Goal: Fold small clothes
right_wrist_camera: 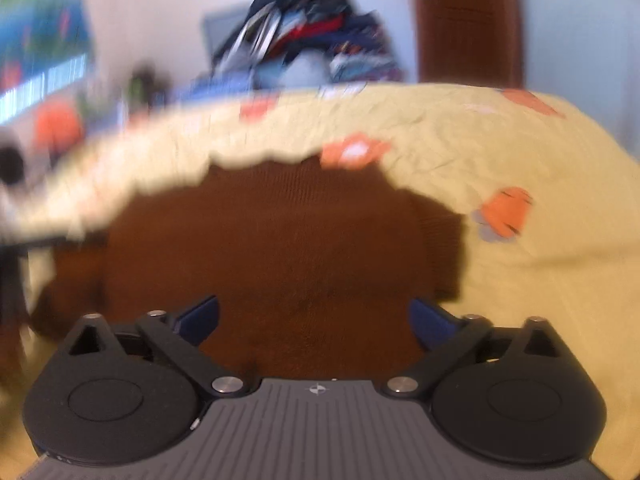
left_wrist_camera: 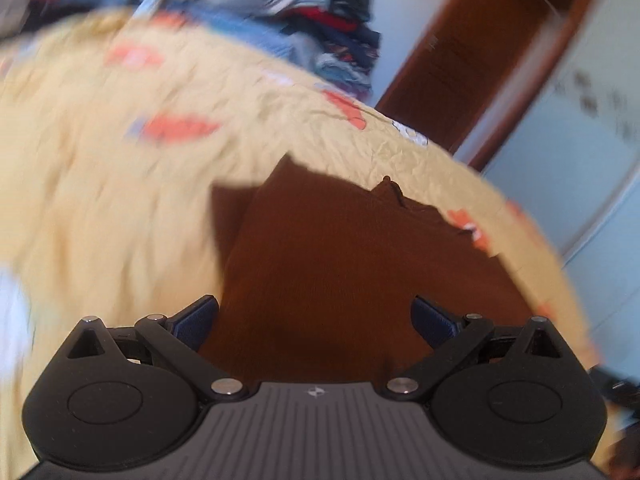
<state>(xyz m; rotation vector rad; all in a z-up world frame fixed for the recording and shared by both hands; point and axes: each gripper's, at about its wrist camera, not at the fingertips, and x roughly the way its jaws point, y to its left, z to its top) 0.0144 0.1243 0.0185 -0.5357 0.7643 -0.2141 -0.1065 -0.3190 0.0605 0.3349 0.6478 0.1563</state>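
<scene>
A small brown knitted garment [left_wrist_camera: 320,248] lies flat on the yellow bedspread [left_wrist_camera: 120,200] (the one with orange prints), near its edge. One layer is folded over another, with a pointed corner sticking out beyond the upper layer.

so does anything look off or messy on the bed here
The brown garment lies flat on the yellow bedspread, nothing odd there. Only the heap of clothes behind the bed looks untidy, loosely piled.

blur: clothes pile [left_wrist_camera: 320,12] smeared, items indistinct | cut off: brown garment [right_wrist_camera: 280,248] near edge behind hand-held gripper body
</scene>
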